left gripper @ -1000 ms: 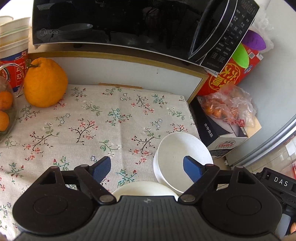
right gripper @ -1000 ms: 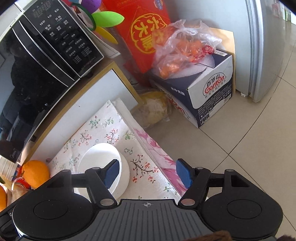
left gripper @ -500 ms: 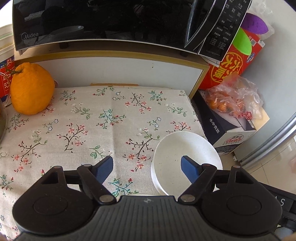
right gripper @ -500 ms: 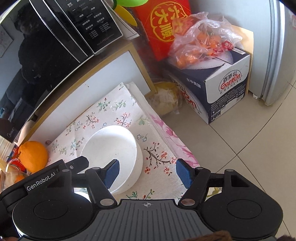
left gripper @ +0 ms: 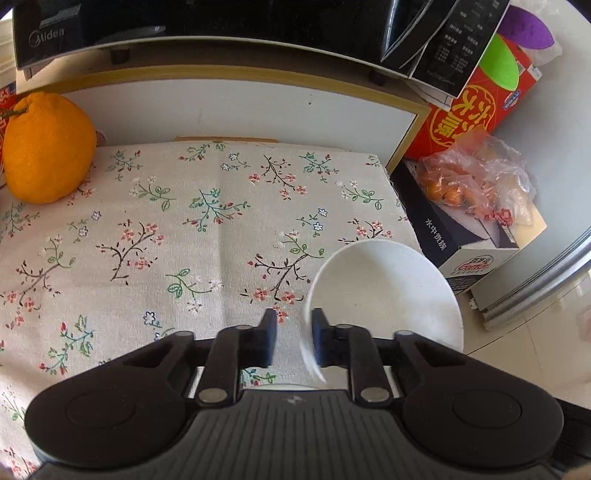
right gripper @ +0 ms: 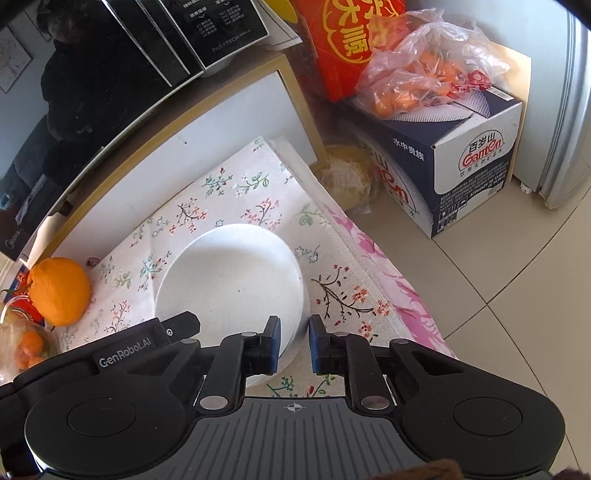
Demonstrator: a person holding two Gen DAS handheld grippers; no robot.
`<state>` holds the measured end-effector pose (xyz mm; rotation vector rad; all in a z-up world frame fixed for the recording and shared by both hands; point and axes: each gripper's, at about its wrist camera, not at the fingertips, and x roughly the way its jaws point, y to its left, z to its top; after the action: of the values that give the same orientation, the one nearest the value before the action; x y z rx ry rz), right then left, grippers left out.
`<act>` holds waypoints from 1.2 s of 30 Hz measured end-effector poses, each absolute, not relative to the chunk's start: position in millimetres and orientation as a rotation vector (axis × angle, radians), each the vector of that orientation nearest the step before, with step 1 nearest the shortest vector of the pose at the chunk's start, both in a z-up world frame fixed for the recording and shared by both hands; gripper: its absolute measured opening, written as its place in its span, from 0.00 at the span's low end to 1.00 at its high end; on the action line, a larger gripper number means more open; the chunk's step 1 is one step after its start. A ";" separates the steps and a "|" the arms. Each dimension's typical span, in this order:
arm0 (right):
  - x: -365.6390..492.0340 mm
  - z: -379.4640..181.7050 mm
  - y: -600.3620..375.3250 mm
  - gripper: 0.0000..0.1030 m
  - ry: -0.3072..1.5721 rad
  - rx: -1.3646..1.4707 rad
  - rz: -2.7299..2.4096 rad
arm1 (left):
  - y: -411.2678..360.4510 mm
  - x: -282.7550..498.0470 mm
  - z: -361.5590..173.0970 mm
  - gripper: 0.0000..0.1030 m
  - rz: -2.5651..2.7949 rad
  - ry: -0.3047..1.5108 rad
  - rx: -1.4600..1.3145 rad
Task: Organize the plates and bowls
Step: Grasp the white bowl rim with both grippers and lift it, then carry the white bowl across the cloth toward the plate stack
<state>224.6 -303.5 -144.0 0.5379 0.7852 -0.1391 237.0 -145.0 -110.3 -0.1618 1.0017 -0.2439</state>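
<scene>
White bowl [left gripper: 384, 295] near the bench's right edge: we pinch opposite rims, left gripper [left gripper: 293, 341] and right gripper [right gripper: 293, 345] narrowed on it, apparently for a level lift.

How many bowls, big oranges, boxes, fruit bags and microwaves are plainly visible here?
Bowl: 1
Big orange: 1
Boxes: 2 (red box, blue and white box)
Bag of fruit: 1
Microwave: 1
Total: 6
White sliver beneath the left gripper: unclear, not counted.

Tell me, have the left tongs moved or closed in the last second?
Yes. The left tongs were wide open; now they have narrowed around the white bowl's near rim, and have pushed forward toward the microwave.
</scene>
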 end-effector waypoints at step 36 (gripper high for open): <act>71.7 -69.4 -226.8 0.08 0.700 0.297 0.207 | -56.8 59.0 -22.1 0.12 -0.274 0.908 -0.248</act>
<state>71.7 -226.8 -69.4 0.2972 0.6999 0.2073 59.0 -56.8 -22.1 -0.2479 0.9077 -0.2742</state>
